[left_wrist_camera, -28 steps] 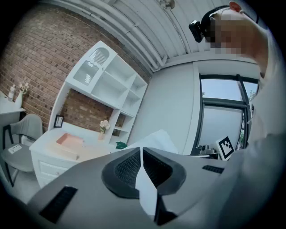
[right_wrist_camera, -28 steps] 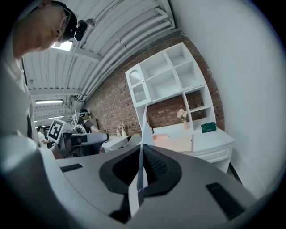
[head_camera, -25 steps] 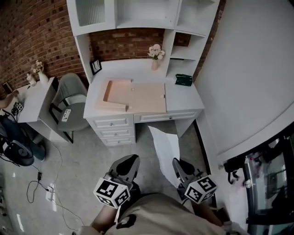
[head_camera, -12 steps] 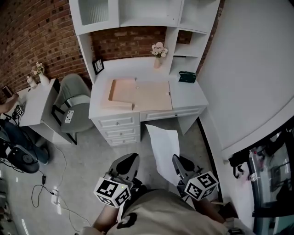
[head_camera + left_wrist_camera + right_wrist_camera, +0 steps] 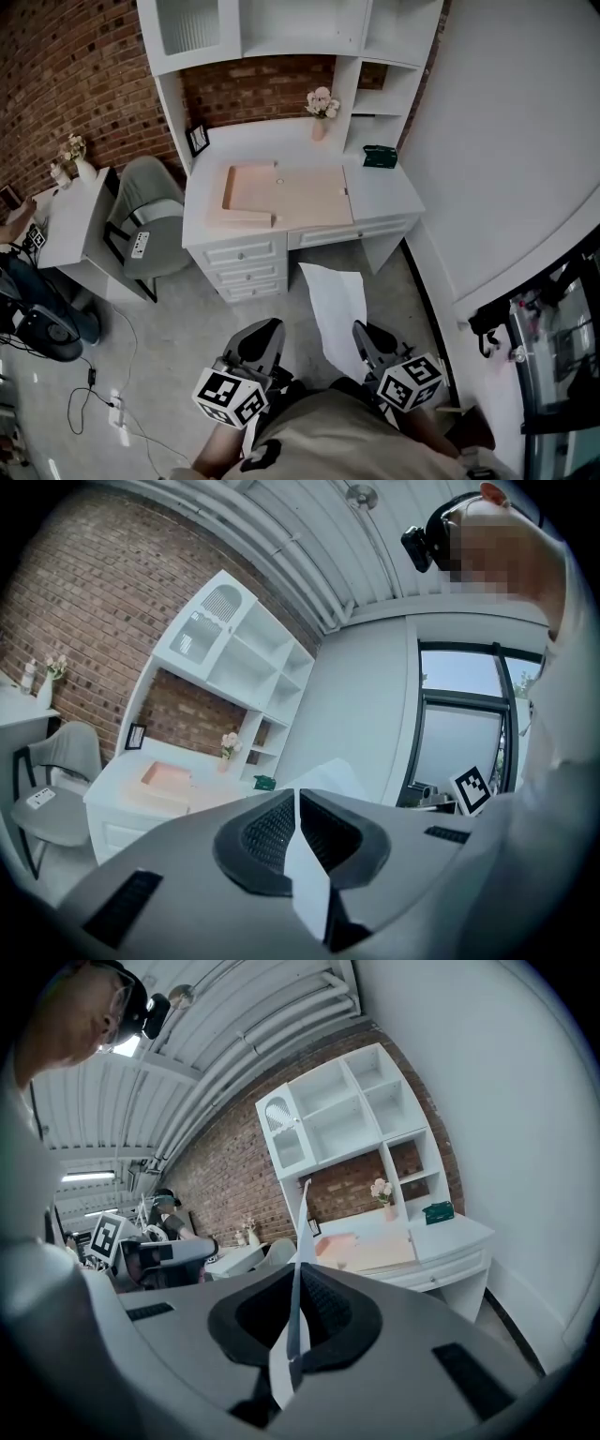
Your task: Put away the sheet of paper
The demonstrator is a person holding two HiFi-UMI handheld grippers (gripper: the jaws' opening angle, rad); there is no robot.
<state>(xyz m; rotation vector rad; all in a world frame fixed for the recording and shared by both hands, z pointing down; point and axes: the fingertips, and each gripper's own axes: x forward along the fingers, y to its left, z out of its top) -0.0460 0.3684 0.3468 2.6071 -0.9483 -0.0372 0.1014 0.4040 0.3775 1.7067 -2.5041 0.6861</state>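
Our right gripper (image 5: 295, 1321) pinches the near edge of the sheet of paper (image 5: 336, 300), which we hold above the floor, on the near side of the white desk (image 5: 375, 192). Our left gripper (image 5: 297, 832) is pressed together on a white slip (image 5: 307, 883).

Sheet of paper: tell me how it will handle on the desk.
Likely floppy: the sheet of paper juts forward unsupported beyond the right gripper, and looks edge-thin in that gripper's view. Probably very light, so it may slide on the smooth desk.
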